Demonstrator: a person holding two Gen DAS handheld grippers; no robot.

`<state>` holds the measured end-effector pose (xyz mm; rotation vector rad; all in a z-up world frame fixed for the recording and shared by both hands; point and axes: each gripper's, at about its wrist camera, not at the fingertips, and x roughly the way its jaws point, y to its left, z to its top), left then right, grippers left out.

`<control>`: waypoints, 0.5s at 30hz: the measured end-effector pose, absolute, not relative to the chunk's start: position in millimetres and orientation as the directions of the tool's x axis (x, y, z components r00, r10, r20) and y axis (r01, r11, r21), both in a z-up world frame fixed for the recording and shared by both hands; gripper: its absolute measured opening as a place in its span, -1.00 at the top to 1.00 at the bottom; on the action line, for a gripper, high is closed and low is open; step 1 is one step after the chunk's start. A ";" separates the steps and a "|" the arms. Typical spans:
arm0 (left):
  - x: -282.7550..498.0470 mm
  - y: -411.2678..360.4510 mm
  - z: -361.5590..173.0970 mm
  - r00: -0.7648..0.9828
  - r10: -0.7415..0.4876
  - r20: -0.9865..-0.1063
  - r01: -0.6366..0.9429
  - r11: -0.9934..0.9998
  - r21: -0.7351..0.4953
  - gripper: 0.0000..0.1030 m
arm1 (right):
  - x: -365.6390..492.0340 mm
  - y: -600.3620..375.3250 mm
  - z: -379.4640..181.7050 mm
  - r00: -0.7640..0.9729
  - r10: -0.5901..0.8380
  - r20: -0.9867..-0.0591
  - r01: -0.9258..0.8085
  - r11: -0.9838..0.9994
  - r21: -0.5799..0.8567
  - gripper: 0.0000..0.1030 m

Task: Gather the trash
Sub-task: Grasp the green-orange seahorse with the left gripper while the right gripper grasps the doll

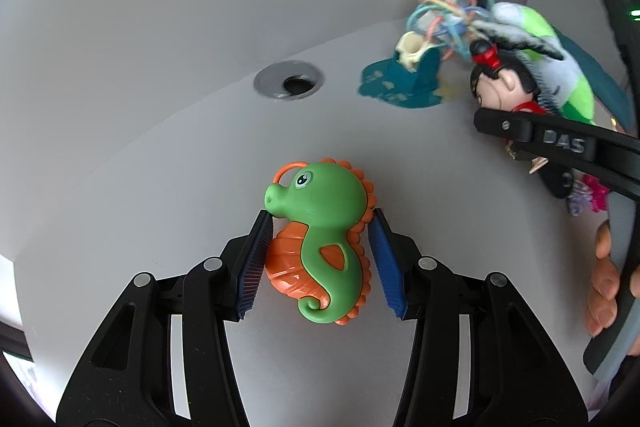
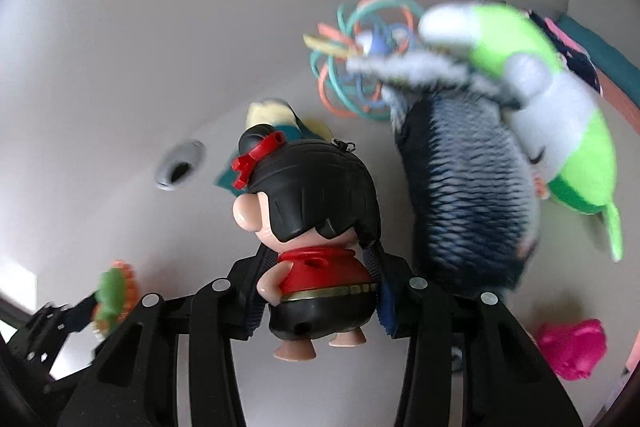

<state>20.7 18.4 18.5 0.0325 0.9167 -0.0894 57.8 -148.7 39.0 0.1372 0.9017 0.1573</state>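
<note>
A green and orange seahorse toy (image 1: pixel 320 239) lies on the white table between the blue pads of my left gripper (image 1: pixel 320 227); the left pad touches it, the right pad stands a small gap off. My right gripper (image 2: pixel 320 259) is shut on a doll (image 2: pixel 316 239) with black hair, a red bow and a red top. The doll (image 1: pixel 500 83) and the right gripper's arm also show in the left wrist view at the right. The seahorse (image 2: pixel 114 291) shows blurred at the left of the right wrist view.
A pile of toys sits at the back right: a tangle of coloured loops (image 1: pixel 456 11), a green and grey plush (image 2: pixel 552 115), a dark knitted plush (image 2: pixel 464 199), a teal toy (image 1: pixel 404 83). A pink toy (image 2: pixel 572 347) lies at the right. A grey cable hole (image 1: pixel 289 83) is in the table.
</note>
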 end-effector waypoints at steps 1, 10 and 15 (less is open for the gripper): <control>18.1 15.5 21.2 0.609 -0.064 -0.791 0.095 0.995 -0.008 0.05 | 46.8 -155.9 47.7 0.627 0.218 -0.748 -0.090 0.974 0.209 0.11; -22.9 -70.1 68.3 0.651 -0.179 -0.738 0.243 0.970 -0.021 0.05 | -33.6 -254.9 95.7 0.725 0.269 -0.635 -0.066 0.943 0.325 0.11; -45.3 -161.5 73.4 0.628 -0.283 -0.725 0.404 0.915 -0.008 0.05 | -79.6 -328.4 100.4 0.765 0.155 -0.625 0.052 0.953 0.300 0.11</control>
